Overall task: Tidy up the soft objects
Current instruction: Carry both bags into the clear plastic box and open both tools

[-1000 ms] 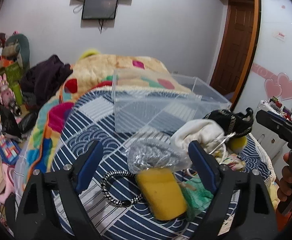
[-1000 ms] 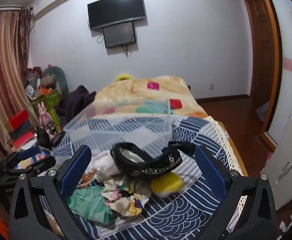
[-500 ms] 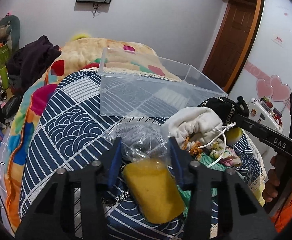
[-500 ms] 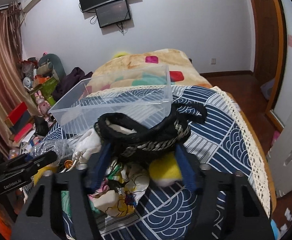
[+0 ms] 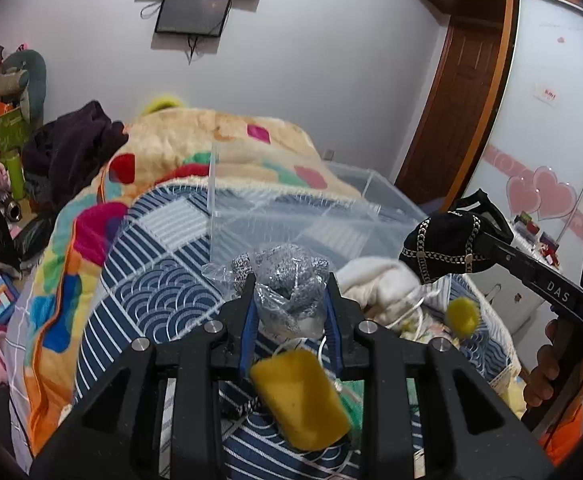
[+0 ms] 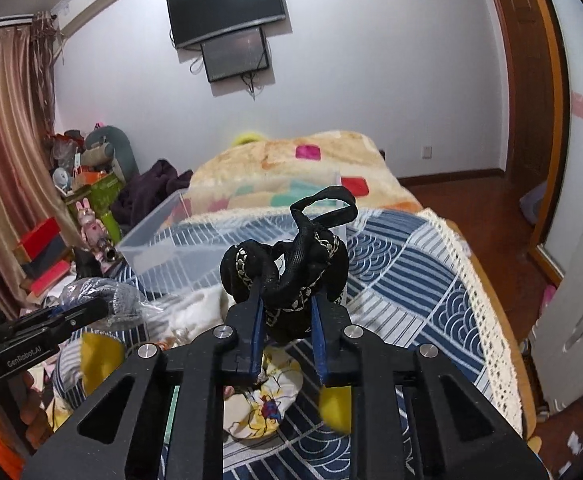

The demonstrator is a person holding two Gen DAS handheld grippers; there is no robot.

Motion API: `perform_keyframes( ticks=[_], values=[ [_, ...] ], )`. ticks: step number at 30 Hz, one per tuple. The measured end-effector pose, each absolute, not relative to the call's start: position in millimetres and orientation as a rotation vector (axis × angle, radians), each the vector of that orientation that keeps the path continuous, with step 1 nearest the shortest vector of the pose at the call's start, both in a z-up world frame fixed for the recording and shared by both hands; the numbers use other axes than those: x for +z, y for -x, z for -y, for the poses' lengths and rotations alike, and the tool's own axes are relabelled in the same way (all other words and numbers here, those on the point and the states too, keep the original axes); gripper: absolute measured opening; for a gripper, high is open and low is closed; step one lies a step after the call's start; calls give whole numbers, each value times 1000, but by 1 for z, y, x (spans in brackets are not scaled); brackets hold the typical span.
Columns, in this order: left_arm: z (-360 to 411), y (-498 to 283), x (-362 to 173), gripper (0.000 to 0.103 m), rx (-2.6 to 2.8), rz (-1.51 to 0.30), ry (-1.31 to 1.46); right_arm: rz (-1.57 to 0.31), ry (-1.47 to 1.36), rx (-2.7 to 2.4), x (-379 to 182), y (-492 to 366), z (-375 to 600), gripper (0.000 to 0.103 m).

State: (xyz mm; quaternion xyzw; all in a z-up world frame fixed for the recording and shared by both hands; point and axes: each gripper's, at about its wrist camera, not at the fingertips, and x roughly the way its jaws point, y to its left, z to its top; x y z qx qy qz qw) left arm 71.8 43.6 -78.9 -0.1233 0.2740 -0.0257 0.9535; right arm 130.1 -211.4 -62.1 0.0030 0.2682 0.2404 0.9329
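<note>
Crinkled clear plastic bag (image 5: 287, 280) holding grey knit is sitting pinched between the 2 blue pads of the left claw (image 5: 289, 304), which is closing tightly on it above the bed (image 5: 159, 280). Right claw (image 6: 285, 312) is clamping the black chain-trimmed strap bundle (image 6: 291, 272), lifting it clear of the bedding. Both are hanging just near the transparent bin (image 5: 291, 216), with the yellow sponge (image 5: 299, 396) lying beneath the left claw.
</note>
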Motion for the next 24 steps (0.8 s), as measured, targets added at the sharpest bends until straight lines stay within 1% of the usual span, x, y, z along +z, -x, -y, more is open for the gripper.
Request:
perform_keyframes(
  ticks=[6,13,18,24],
  values=[
    [-46,-79,-52,29,-39,-498,216,-480,-66,503,-41,-128,210,18],
    [-58,-110,-30,29,-27,-468,215,-420,-65,499,-28,-144,201,18],
    [-67,-139,-28,29,-9,-480,235,-402,-66,488,-27,-158,192,18],
    [-73,-178,-44,29,-28,-570,245,-447,-67,469,-39,-178,180,18]
  ],
)
